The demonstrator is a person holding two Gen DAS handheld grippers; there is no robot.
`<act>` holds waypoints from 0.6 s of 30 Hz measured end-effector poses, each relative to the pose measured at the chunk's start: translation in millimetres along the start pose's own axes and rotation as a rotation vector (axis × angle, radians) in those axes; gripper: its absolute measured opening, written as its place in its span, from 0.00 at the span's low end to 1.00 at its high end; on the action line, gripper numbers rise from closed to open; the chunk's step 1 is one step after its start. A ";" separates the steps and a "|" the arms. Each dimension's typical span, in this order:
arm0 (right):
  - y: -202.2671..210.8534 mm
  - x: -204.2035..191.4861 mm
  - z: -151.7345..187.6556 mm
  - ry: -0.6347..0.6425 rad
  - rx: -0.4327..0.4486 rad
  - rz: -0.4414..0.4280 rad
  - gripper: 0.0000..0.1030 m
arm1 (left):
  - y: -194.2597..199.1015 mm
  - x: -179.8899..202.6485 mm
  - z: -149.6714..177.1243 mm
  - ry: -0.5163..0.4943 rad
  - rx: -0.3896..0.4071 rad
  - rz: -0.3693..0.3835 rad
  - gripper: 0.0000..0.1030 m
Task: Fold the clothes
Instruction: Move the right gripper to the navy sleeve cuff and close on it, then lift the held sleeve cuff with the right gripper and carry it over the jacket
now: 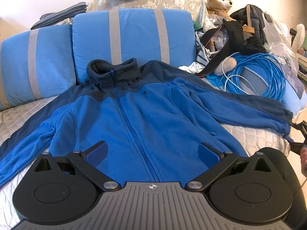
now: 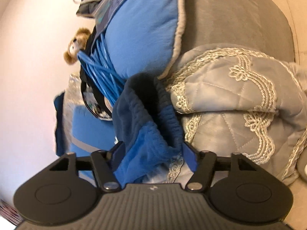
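A blue fleece jacket [image 1: 145, 111] with navy shoulders and collar lies face up on the quilted bed, zipped, sleeves spread to both sides. My left gripper [image 1: 152, 149] is open and empty, hovering over the jacket's lower hem at the zipper. My right gripper [image 2: 153, 149] is at the end of the jacket's right-hand sleeve; the sleeve cuff [image 2: 151, 122] sits between its fingers, with the jaws still set apart around it. The right gripper also shows in the left wrist view [image 1: 299, 136] at the sleeve end.
Two blue pillows with grey stripes [image 1: 132, 38] stand behind the collar. A coil of blue cable [image 1: 259, 74], a teddy bear [image 1: 218, 2] and black bags lie at the right. A grey lace-edged quilt [image 2: 239, 95] hangs at the bed edge.
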State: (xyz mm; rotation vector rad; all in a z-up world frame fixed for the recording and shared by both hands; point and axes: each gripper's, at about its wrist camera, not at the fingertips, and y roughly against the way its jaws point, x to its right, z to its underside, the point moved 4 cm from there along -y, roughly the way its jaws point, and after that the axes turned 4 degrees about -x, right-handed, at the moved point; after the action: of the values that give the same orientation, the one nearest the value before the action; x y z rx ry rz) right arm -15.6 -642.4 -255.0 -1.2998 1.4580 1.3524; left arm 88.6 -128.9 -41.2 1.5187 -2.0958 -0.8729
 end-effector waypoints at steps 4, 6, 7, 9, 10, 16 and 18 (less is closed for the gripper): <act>4.9 5.9 0.0 -0.019 0.016 -0.024 0.48 | 0.7 -0.5 0.4 0.001 0.000 -0.002 0.99; 7.3 7.4 0.5 -0.022 0.023 -0.028 0.39 | 1.1 -0.1 0.9 0.000 0.000 -0.002 0.99; 8.6 8.2 0.7 -0.024 0.026 -0.029 0.33 | 1.4 0.1 1.1 0.000 0.000 -0.003 0.99; 11.4 7.3 0.4 -0.020 0.032 -0.032 0.26 | 1.5 0.6 1.6 -0.002 -0.001 -0.004 0.99; 13.6 5.6 0.1 -0.012 0.034 -0.029 0.22 | 1.4 1.0 1.8 -0.004 -0.002 -0.005 0.99; 26.3 -14.6 -2.9 0.060 0.042 0.007 0.13 | -0.2 1.9 1.7 -0.007 -0.004 -0.001 0.99; 29.1 -19.3 -3.9 0.086 0.036 0.021 0.12 | -0.2 2.8 1.5 -0.007 -0.003 0.001 0.99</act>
State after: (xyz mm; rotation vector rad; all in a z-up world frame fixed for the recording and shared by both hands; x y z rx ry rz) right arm -39.4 -644.9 -229.3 -1.3377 1.5515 1.2923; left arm 86.8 -131.2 -42.6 1.5153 -2.0996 -0.8817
